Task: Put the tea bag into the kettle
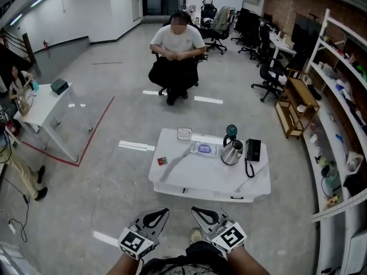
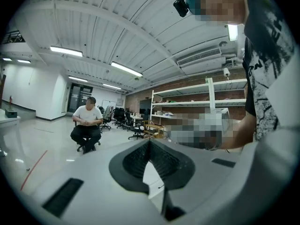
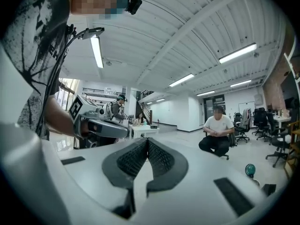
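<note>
Flat on the left part of the white bench (image 1: 189, 183): a small red tea bag (image 1: 162, 161), alone, well apart from the kettle (image 1: 231, 152). Toward the right side, that steel kettle upright, green lid (image 1: 231, 131) tipped open. Just right of it, a black box (image 1: 253, 149) with a cord trailing across the top. Between tea bag and kettle, a flat blue-and-white packet (image 1: 204, 148); at the far edge, a small square tin (image 1: 184, 133).

Low in the head view, short of the bench: left tongs (image 1: 162, 213) and right tongs (image 1: 196, 211), each pressed together at the tips, pinching nothing.

All round, glossy grey floor (image 1: 114, 171) with white tape strips and a red line. Beyond the bench, a seated person (image 1: 177, 44); office chairs behind, open shelves (image 1: 338, 96) along the right wall, a second bench (image 1: 43, 105) at left.
</note>
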